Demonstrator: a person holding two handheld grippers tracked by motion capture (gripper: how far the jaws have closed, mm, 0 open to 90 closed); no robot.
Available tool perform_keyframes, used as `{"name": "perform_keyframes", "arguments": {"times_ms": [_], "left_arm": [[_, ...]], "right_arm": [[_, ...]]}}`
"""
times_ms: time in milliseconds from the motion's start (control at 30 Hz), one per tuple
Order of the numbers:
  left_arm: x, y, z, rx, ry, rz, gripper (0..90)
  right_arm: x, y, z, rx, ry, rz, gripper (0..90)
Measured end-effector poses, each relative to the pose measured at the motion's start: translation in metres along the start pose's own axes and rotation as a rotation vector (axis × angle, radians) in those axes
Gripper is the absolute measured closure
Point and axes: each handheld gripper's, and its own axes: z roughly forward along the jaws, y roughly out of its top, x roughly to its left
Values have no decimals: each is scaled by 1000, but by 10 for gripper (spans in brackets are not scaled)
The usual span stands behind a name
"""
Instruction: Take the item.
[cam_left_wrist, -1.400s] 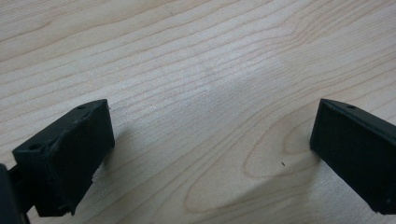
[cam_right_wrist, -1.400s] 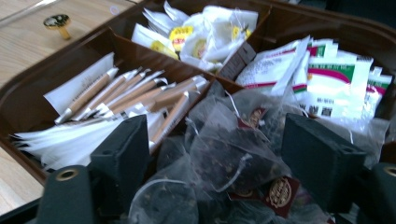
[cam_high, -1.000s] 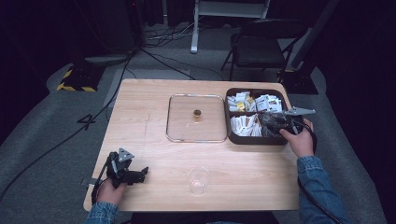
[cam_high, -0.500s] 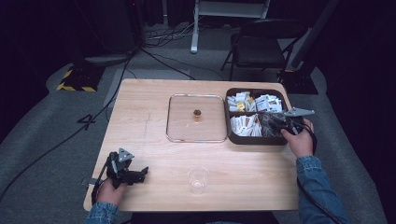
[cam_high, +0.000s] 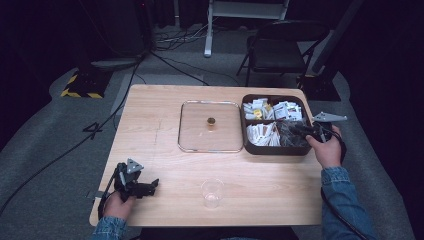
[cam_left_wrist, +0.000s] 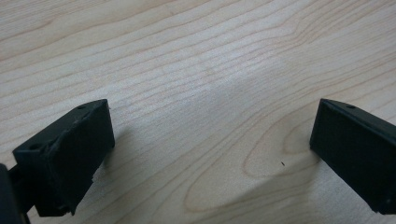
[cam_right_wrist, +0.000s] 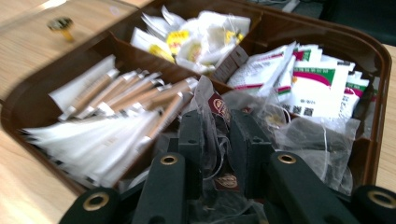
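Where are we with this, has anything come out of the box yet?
Done: the lid is off, lying beside the box. In hand: the right tool is closed on a clear sachet, still in the box. Left: the cup looks empty, nothing in it yet. The left tool rests open on the table.

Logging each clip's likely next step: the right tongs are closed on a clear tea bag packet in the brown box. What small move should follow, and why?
Probably lift the right tongs straight up: their jaws already pinch the clear tea bag packet inside the brown box, and the empty glass cup stands on the table, perhaps its destination. The left tongs rest open.
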Motion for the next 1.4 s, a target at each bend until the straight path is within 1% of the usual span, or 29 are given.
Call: {"name": "perform_keyframes", "arguments": {"times_ms": [100, 200, 333, 367, 400, 433, 467, 533, 567, 600, 800, 933, 1000, 1033, 1100, 1267, 1300, 1333, 1400], "left_arm": [[0, 0, 0, 0, 0, 0, 0], [0, 0, 0, 0, 0, 0, 0], [0, 0, 0, 0, 0, 0, 0], [0, 0, 0, 0, 0, 0, 0], [0, 0, 0, 0, 0, 0, 0], [0, 0, 0, 0, 0, 0, 0], [0, 0, 0, 0, 0, 0, 0], [0, 0, 0, 0, 0, 0, 0], [0, 0, 0, 0, 0, 1, 0], [0, 0, 0, 0, 1, -2, 0], [0, 0, 0, -1, -1, -3, 0], [0, 1, 0, 0, -3, 0, 0], [0, 1, 0, 2, -3, 5, 0], [0, 1, 0, 3, -3, 4, 0], [0, 1, 0, 3, -3, 6, 0], [0, 1, 1, 1, -2, 6, 0], [0, 1, 1, 2, -2, 6, 0], [0, 1, 1, 1, -2, 6, 0], [0, 1, 1, 1, -2, 6, 0]], "right_arm": [[3, 6, -9, -27, 20, 15, 759], [6, 10, -14, -37, 30, 19, 759], [15, 19, -24, -52, 45, 9, 760], [21, 24, -30, -58, 51, 1, 760], [21, 24, -30, -58, 51, 1, 760], [27, 29, -35, -65, 66, -5, 760], [27, 29, -35, -65, 66, -5, 760], [33, 34, -41, -69, 83, -6, 760], [40, 38, -46, -69, 108, -3, 761], [40, 38, -46, -69, 108, -3, 761], [63, 50, -60, -58, 139, -20, 761], [75, 54, -66, -56, 153, -32, 762], [86, 58, -70, -52, 164, -39, 762], [86, 58, -70, -52, 164, -39, 762], [93, 59, -71, -49, 174, -50, 762], [116, 62, -70, -37, 200, -83, 762], [124, 63, -70, -34, 211, -95, 762], [124, 63, -70, -34, 211, -95, 762], [132, 64, -70, -32, 223, -106, 762]]}}
